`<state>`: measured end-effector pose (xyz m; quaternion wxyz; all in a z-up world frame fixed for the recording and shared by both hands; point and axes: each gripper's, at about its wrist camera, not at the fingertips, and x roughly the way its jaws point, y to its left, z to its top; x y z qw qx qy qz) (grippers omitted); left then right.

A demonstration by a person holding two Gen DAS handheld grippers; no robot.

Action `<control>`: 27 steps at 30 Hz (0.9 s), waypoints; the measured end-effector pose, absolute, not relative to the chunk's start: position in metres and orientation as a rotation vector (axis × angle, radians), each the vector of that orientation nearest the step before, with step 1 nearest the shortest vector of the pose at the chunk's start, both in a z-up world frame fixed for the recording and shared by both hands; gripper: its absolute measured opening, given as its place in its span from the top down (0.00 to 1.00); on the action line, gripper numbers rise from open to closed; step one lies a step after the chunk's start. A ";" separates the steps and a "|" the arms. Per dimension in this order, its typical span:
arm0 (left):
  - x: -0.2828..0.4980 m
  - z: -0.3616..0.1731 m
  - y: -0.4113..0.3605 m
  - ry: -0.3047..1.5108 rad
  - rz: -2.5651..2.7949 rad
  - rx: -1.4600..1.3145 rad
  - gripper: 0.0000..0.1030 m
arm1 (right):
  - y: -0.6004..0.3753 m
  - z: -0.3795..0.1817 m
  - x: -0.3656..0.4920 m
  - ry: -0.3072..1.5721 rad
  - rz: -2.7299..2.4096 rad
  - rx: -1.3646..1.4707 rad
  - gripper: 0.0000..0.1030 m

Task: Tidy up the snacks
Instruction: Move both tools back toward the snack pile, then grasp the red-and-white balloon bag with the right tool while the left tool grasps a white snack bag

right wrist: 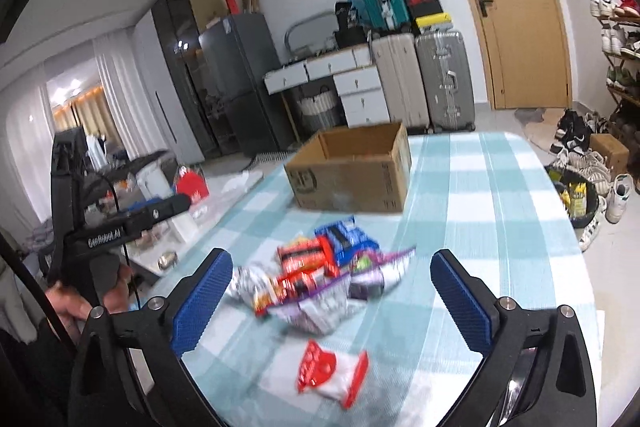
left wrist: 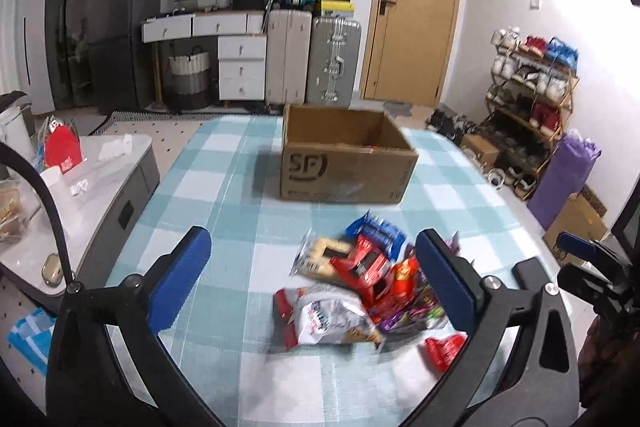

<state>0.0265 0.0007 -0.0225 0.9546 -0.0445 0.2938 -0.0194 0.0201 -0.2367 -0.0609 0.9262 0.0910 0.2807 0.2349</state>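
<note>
A pale blue checked cloth covers the surface (left wrist: 224, 187), with a heap of crinkly snack packets (left wrist: 360, 287) near the open brown cardboard box (left wrist: 344, 163). Left tool (left wrist: 316, 283) and right tool (right wrist: 330, 297) both gape wide, empty. Slippery overlapping wrappers could slide out, or two lift together.
</note>
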 end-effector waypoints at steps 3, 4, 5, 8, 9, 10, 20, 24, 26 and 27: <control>0.033 -0.037 0.005 0.637 -0.042 -0.107 0.01 | -0.233 -0.077 0.021 0.619 0.477 0.173 0.01; 0.034 -0.042 0.006 0.642 -0.037 -0.112 0.01 | -0.231 -0.083 0.024 0.637 0.481 0.181 0.01; 0.035 -0.046 0.008 0.644 -0.034 -0.114 0.01 | -0.230 -0.091 0.025 0.659 0.486 0.190 0.01; 0.038 -0.058 0.013 0.651 -0.033 -0.122 0.01 | -0.222 -0.114 0.030 0.732 0.485 0.196 0.01; 0.039 -0.062 0.015 0.656 -0.029 -0.125 0.01 | -0.219 -0.120 0.031 0.753 0.477 0.197 0.01; 0.039 -0.065 0.016 0.658 -0.026 -0.123 0.01 | -0.217 -0.129 0.032 0.777 0.471 0.201 0.01; 0.042 -0.089 0.022 0.667 -0.020 -0.111 0.01 | -0.197 -0.168 0.030 0.869 0.464 0.178 0.01; 0.041 -0.096 0.020 0.682 -0.027 -0.095 0.01 | -0.190 -0.176 0.029 0.890 0.465 0.169 0.01; 0.042 -0.100 0.020 0.690 -0.032 -0.094 0.01 | -0.186 -0.180 0.029 0.895 0.457 0.155 0.01; 0.043 -0.102 0.020 0.695 -0.031 -0.094 0.01 | -0.185 -0.180 0.029 0.896 0.454 0.152 0.01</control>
